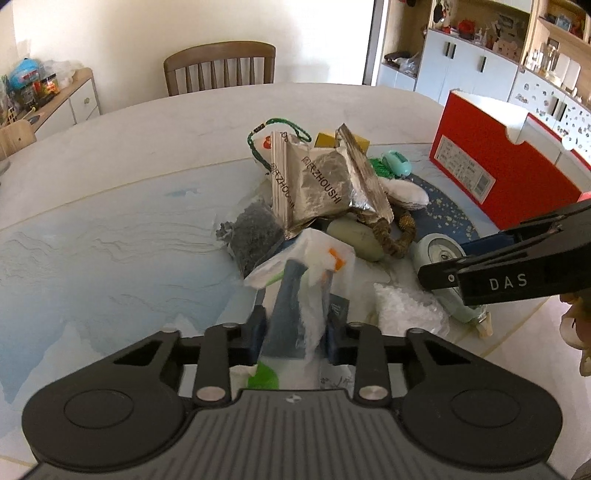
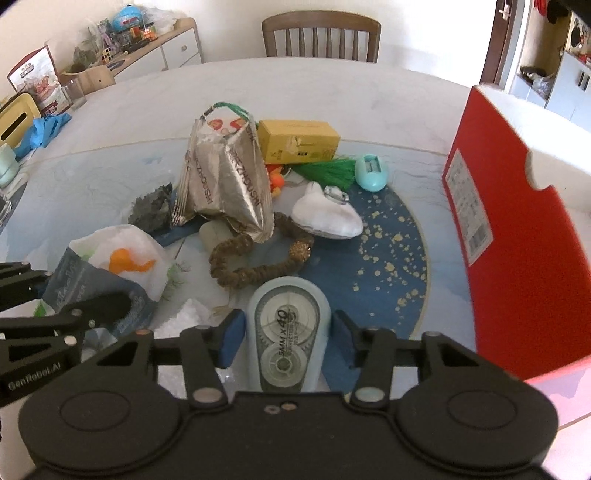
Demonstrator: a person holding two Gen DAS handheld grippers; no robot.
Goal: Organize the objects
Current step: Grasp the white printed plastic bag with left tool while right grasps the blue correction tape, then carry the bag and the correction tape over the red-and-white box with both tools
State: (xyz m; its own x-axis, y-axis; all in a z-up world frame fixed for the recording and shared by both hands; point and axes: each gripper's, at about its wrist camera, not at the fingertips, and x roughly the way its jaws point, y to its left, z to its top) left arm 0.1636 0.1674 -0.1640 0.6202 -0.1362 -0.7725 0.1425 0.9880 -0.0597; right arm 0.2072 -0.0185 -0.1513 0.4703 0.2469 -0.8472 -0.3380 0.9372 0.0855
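Note:
In the left wrist view my left gripper point(image 1: 295, 328) is shut on a white and blue plastic packet point(image 1: 299, 280) with orange print, held at the near edge of the pile. The same packet point(image 2: 118, 266) shows at the left of the right wrist view, with a left finger point(image 2: 107, 304) lying over it. My right gripper point(image 2: 288, 339) holds a pale blue correction tape dispenser point(image 2: 288, 325) on the blue mat; its pads lie against both sides. From the left wrist view, that gripper point(image 1: 443, 277) reaches in from the right onto the dispenser point(image 1: 439, 254).
A red shoebox point(image 2: 517, 229) stands open at the right. The pile holds a silver foil bag point(image 2: 225, 184), a yellow carton point(image 2: 299, 142), a green tassel point(image 2: 321, 171), a teal egg-shaped gadget point(image 2: 372, 171), a white pouch point(image 2: 325, 218) and a brown bead loop point(image 2: 255, 262). A chair point(image 2: 321, 35) stands beyond the table.

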